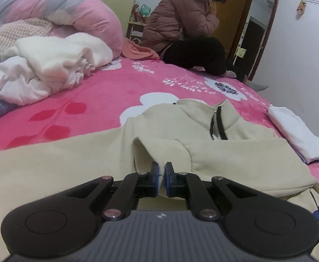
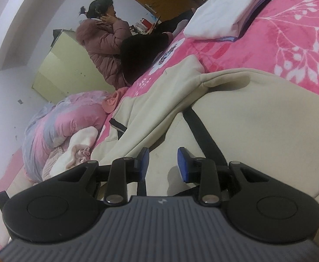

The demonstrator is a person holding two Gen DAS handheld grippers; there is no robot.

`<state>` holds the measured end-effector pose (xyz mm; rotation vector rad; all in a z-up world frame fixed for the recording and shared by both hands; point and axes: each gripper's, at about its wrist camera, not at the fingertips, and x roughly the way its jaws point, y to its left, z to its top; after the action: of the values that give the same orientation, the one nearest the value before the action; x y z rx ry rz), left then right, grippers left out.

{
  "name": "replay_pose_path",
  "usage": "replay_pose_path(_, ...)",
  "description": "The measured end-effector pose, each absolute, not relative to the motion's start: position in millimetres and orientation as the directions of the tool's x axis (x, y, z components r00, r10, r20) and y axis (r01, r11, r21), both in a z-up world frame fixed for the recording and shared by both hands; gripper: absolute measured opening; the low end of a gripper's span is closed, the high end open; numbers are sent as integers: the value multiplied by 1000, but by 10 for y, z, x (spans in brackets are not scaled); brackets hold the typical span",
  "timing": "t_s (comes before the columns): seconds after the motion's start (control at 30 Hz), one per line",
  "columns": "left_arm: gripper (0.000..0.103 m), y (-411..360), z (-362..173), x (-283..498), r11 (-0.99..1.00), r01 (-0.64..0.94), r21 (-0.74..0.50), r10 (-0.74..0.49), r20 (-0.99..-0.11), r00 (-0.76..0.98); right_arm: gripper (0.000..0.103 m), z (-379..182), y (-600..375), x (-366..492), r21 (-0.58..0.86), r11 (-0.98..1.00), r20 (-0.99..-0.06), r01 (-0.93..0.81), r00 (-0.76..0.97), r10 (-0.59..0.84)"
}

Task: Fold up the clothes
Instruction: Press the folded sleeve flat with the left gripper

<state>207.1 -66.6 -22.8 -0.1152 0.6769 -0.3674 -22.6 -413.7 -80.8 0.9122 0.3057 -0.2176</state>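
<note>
The left tongs [image 1: 162, 169] are closed on a raised fold of the cream zip-neck sweatshirt [image 1: 235, 150], a sliver of fabric pinched between the blue pads. The garment lies spread on the pink floral bed [image 1: 107, 100], its collar and zipper ahead and right of these tongs. The right tongs [image 2: 162, 160] stand open and grip nothing, with the same sweatshirt [image 2: 268, 126] beneath and ahead of them. A folded white stack [image 1: 297, 135] rests beyond, at the right. A crumpled white heap [image 1: 48, 65] lies far left. A seated person [image 1: 187, 26] is beyond, on the bed.
</note>
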Motion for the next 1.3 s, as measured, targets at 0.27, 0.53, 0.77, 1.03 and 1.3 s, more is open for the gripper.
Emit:
replay_pose_path(0.27, 6, -598, -282, 1965, 936, 282, -212, -353, -586, 729, 28, -813, -4139, -231, 738, 597, -353, 313, 934, -53)
replay_pose_path(0.53, 7, -638, -497, 1944, 940, 306, -150, -331, -617, 714, 28, -820, -4127, -234, 736, 600, -356, 313, 933, -50)
replay_pose_path(0.77, 43, -527, -411, 1862, 945, 297, -140, -322, -575, 752, 28, -731, -4124, -215, 705, 634, -381, 317, 924, -38)
replay_pose_path(1.03, 65, -848, -166, 1889, 894, 430, -128, -430, -517, 740, 28, -410, -4171, -6, 523, 791, -461, 317, 886, -51)
replay_pose_path(1.3, 66, -1269, -534, 2019, 868, 483, -114, -444, -613, 653, 12, -255, -4368, 678, 141, 947, -621, 289, 771, -143)
